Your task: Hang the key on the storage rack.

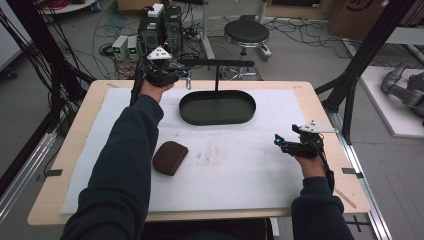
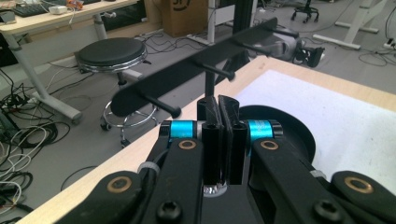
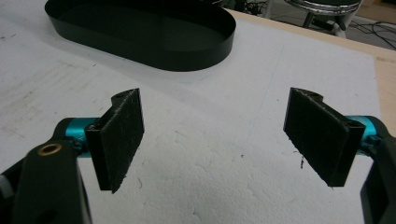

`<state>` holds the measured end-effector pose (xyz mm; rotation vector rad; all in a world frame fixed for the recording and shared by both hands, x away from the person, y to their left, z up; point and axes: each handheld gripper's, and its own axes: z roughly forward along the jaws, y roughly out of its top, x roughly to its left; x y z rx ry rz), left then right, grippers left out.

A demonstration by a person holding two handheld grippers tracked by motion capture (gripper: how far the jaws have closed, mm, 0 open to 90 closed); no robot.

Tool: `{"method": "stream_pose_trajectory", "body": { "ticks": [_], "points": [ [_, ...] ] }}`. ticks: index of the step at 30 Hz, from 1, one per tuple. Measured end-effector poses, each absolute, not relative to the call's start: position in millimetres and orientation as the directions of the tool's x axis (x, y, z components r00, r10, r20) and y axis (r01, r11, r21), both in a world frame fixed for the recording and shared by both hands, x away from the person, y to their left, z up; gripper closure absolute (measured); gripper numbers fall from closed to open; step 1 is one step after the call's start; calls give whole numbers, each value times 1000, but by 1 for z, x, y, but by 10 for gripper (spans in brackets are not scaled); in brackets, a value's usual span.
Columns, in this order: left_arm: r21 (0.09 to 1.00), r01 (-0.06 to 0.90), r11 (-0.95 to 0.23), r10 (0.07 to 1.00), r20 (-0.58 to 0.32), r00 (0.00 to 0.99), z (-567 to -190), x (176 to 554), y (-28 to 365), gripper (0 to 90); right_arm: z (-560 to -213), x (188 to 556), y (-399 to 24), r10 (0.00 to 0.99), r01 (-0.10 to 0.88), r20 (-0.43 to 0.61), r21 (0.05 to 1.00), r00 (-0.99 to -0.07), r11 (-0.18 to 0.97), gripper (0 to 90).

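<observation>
Silver key (image 1: 188,81) pinched in left gripper (image 1: 181,71) jaws should be kept aligned with rack peg (image 2: 161,105); right gripper (image 3: 215,140) jaws spread.

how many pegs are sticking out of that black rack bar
3 pegs on the rack bar: near peg, middle peg, far peg. More could be hidden behind the bar.

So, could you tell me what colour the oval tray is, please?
Black oval tray, clearest in the high view.

Left gripper (image 1: 181,74) by black rack (image 1: 216,63), brown pouch (image 1: 170,157) on mat (image 1: 240,165)
</observation>
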<state>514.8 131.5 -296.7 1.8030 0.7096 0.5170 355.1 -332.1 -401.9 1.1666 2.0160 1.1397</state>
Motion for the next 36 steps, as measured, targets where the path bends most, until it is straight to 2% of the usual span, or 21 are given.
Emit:
{"method": "stream_pose_trajectory", "body": {
  "ticks": [4, 18, 28, 29, 30, 32, 33, 34, 36],
  "points": [
    [948, 201, -246, 681, 21, 732, -292, 524, 128, 880, -401, 353, -331, 876, 418, -35, 869, -481, 264, 205],
    [933, 236, -272, 724, 37, 689, -295, 548, 124, 880, -400, 350, -330, 873, 417, -37, 868, -486, 269, 205],
    [925, 265, -272, 793, 59, 607, -303, 553, 123, 871, -401, 350, -330, 872, 414, -40, 869, -488, 272, 205],
    [925, 269, -268, 796, 56, 602, -303, 552, 124, 855, -401, 350, -330, 872, 416, -38, 868, -488, 271, 205],
    [926, 272, -263, 806, 55, 590, -303, 550, 126, 695, -401, 349, -331, 873, 418, -37, 868, -486, 269, 205],
    [930, 270, -249, 811, 48, 584, -305, 543, 131, 668, -400, 349, -331, 873, 417, -37, 869, -486, 268, 205],
    [932, 270, -241, 813, 42, 581, -306, 538, 134, 588, -400, 349, -330, 873, 414, -33, 871, -487, 264, 205],
    [933, 273, -236, 813, 36, 580, -308, 532, 138, 588, -400, 349, -330, 873, 414, -33, 871, -487, 264, 205],
    [939, 271, -212, 819, 19, 573, -312, 517, 147, 506, -400, 350, -330, 870, 413, -31, 871, -492, 265, 205]
  ]
}}
